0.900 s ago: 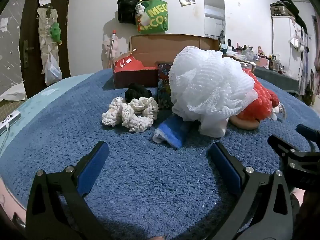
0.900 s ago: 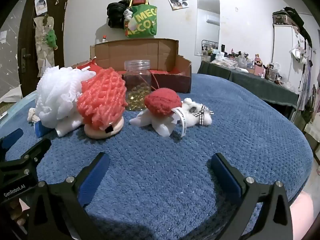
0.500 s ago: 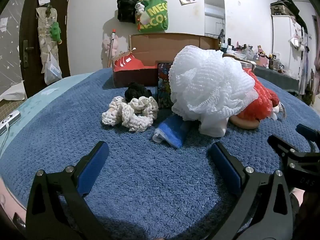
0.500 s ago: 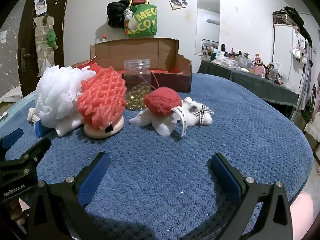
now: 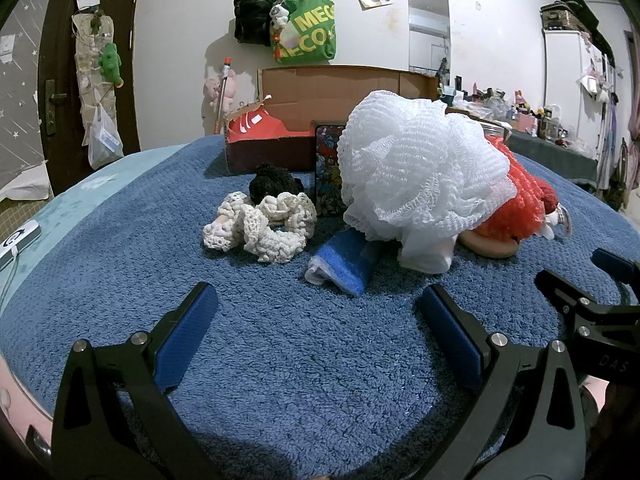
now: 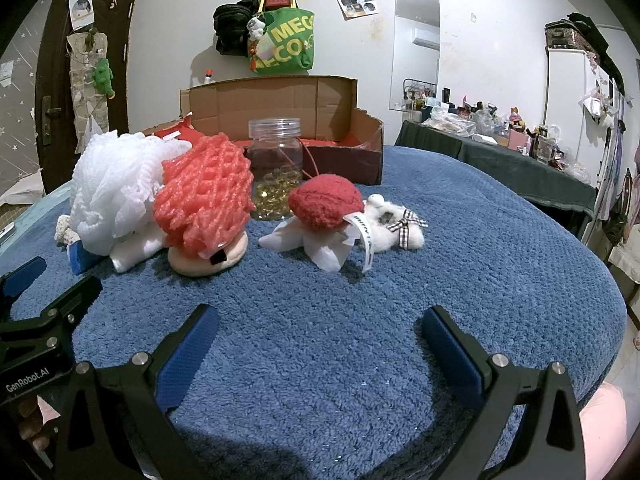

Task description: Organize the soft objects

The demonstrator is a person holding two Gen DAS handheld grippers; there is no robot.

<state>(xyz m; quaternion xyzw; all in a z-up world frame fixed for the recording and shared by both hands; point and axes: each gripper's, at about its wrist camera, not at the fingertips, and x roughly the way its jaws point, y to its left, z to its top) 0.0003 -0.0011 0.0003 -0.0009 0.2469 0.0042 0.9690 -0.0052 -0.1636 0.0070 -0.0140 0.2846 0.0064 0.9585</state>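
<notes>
Blue towel (image 5: 280, 360) before white wall (image 5: 180, 40)

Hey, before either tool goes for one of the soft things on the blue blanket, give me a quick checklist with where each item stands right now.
1. Left tool open, holding nothing: ok.
2. Right tool open, holding nothing: ok.
3. Open brown cardboard box unobstructed at its mouth: ok.
4. White mesh bath pouf free of neighbours: not ok, it rests against the coral foam net.
5. Red knitted plush toy within clear approach: ok.
6. Clear plastic jar stability: cannot tell.
</notes>
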